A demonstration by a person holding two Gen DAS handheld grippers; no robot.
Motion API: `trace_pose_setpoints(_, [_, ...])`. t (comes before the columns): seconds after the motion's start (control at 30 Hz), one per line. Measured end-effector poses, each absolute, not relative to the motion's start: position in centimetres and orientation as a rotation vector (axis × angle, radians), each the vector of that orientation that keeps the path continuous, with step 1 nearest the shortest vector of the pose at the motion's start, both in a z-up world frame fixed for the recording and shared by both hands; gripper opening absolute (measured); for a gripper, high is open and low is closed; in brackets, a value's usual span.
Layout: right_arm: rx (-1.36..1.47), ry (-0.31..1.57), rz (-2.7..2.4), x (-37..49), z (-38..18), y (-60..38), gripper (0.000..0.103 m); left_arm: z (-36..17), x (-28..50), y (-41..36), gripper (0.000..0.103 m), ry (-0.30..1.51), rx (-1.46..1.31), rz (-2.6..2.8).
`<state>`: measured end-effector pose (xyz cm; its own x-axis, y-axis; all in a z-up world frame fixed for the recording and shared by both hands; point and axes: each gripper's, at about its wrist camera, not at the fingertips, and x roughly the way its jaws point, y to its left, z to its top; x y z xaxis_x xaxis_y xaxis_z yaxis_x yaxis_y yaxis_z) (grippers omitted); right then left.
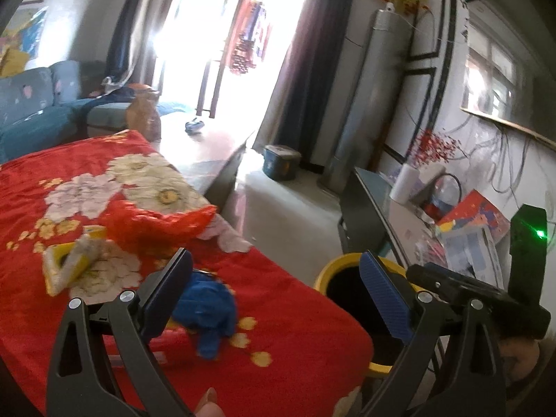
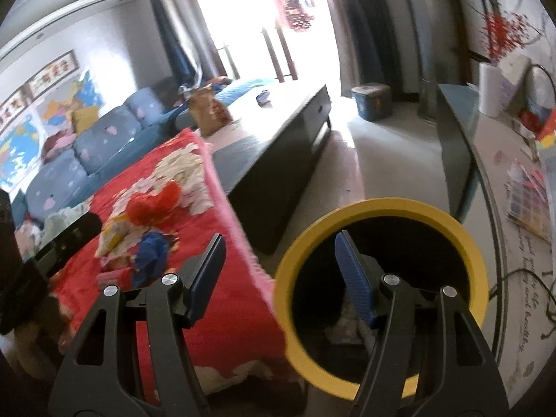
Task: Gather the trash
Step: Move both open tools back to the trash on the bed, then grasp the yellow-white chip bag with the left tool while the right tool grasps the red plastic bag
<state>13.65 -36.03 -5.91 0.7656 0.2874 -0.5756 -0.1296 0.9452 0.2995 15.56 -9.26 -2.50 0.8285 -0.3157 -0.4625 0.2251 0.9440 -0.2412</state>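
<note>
A crumpled blue piece of trash (image 1: pixel 208 316) lies on the red flowered cloth (image 1: pixel 87 180), just right of my left finger. A yellow carton (image 1: pixel 66 264) lies further left on the cloth. My left gripper (image 1: pixel 278 274) is open and empty above the cloth's right edge. A bin with a yellow rim (image 1: pixel 323 271) stands beside the table. My right gripper (image 2: pixel 281 253) is open and empty, over the bin (image 2: pixel 382 208); pale trash (image 2: pixel 347 323) lies inside. In the right wrist view the blue trash (image 2: pixel 153 250), a red crumpled piece (image 2: pixel 153 205) and a yellow wrapper (image 2: pixel 114 236) lie on the cloth (image 2: pixel 226 312).
A dark low table (image 2: pixel 278 146) stands beyond the cloth. A blue sofa (image 2: pixel 87 146) is at the left. A glass-topped side table (image 2: pixel 504 180) with a paper roll, books and cables is at the right. A blue box (image 1: pixel 281 160) sits on the floor.
</note>
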Motion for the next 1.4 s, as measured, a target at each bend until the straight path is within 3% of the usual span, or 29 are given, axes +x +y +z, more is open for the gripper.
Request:
trace_pose_setpoints(0.63, [0.110,0.665,0.432,15.9,-4.0,-26.6,0.058,-2.4,14.8,0.2,0.094,0.479,-0.275,-0.063])
trace_pose_setpoints(1.2, [0.079,0.739,0.472,25.5,-4.7,-19.2,0.058,-6.3,15.1,9.2,0.093,0.543,-0.452,0.127])
trace_pose_setpoints(1.3, [0.085,0.770,0.460,26.8,-5.7,-18.6,0.058,-7.4,15.8,10.2,0.093,0.569,-0.505,0.128])
trace_pose_setpoints(1.4, [0.110,0.808,0.459,28.0,-6.5,-18.1,0.058,-8.7,16.4,10.9,0.083,0.599,-0.570,0.110])
